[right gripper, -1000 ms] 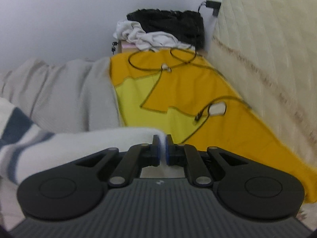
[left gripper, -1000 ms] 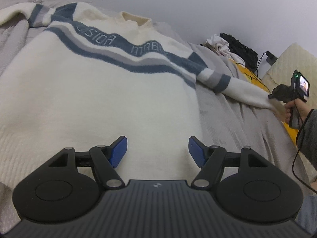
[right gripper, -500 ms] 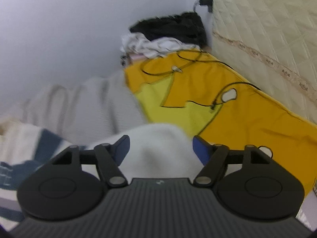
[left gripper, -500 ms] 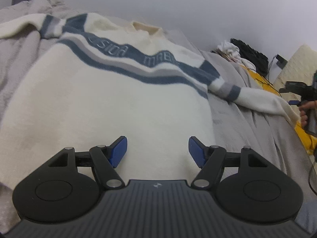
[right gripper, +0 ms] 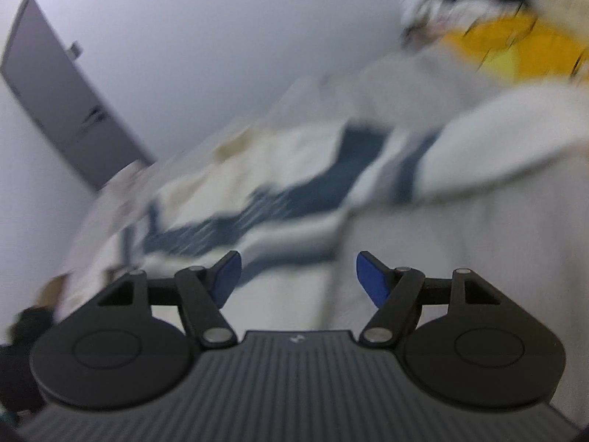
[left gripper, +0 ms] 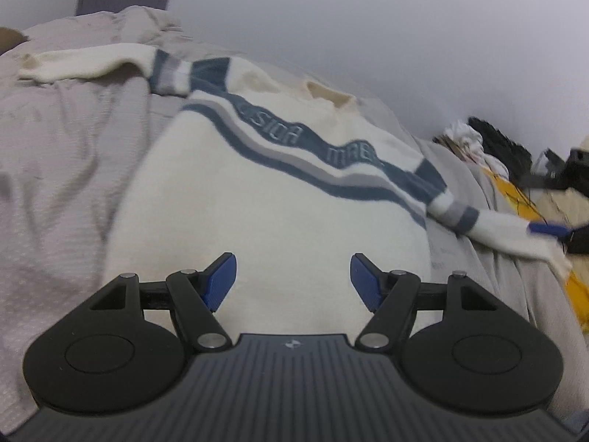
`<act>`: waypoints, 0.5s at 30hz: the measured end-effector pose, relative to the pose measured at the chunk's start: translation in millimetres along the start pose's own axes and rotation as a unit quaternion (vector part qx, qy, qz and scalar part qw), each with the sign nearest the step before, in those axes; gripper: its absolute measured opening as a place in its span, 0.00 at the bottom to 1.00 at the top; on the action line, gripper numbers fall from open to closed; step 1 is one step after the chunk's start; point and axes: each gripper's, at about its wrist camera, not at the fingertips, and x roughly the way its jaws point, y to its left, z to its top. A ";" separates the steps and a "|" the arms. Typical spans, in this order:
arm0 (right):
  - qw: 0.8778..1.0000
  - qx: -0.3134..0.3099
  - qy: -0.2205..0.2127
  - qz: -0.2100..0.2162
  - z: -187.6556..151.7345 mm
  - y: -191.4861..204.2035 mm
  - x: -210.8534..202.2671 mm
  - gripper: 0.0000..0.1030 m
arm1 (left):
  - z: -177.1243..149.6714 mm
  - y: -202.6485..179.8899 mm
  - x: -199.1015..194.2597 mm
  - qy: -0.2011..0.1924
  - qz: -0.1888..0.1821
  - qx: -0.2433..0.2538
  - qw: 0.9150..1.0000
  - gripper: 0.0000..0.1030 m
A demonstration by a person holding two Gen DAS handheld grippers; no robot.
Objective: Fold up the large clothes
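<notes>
A cream sweater (left gripper: 279,199) with blue and grey chest stripes lies spread flat on a grey bed cover (left gripper: 62,169), collar toward the far wall. One sleeve stretches out to the left, the other to the right. My left gripper (left gripper: 292,276) hovers open above the sweater's lower body, nothing between its blue pads. In the blurred right wrist view, my right gripper (right gripper: 298,276) is open and empty over the bed, with the sweater (right gripper: 257,184) and its right sleeve (right gripper: 489,147) ahead. The right gripper's blue fingertip (left gripper: 545,229) shows beside the right sleeve's cuff (left gripper: 552,254).
A yellow cloth (left gripper: 515,199) with black cables lies at the right of the bed. White and black clothes (left gripper: 478,140) are piled against the wall behind it. A grey door (right gripper: 66,107) stands at the far left. A dark object (right gripper: 22,331) sits at the lower left.
My right gripper let go of the sleeve cuff, opened, and swung left toward the sweater. The left gripper shifted, bringing more of the left sleeve and bed cover into view.
</notes>
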 end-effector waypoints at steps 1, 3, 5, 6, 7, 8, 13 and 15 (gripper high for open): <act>1.000 0.010 0.021 0.016 -13.0 10.7 3.8 0.69 | 1.1 3.6 -2.6 -0.002 0.003 -0.006 1.000 0.71; 0.997 0.032 0.053 0.038 -37.0 25.7 11.3 0.69 | 3.5 10.5 -5.1 -0.001 0.010 -0.019 1.000 0.71; 0.994 0.045 0.090 0.050 -64.2 37.8 22.1 0.69 | 4.8 16.7 -5.8 0.003 0.013 -0.031 0.999 0.71; 0.992 0.050 0.106 0.052 -75.1 39.8 28.4 0.69 | 5.4 19.8 -5.6 0.006 0.013 -0.038 0.999 0.71; 0.990 0.055 0.122 0.054 -88.8 39.5 34.1 0.69 | 5.9 22.2 -5.2 0.008 0.013 -0.043 0.999 0.71; 0.988 0.061 0.134 0.052 -99.9 39.2 39.9 0.69 | 6.6 24.8 -4.6 0.010 0.012 -0.049 0.999 0.71; 0.982 0.091 0.159 0.036 -142.5 19.4 61.8 0.69 | 9.9 36.2 0.6 0.011 0.015 -0.077 0.997 0.71; 0.980 0.094 0.173 0.022 -154.9 10.6 66.7 0.71 | 12.0 42.0 2.9 0.008 0.015 -0.091 0.996 0.71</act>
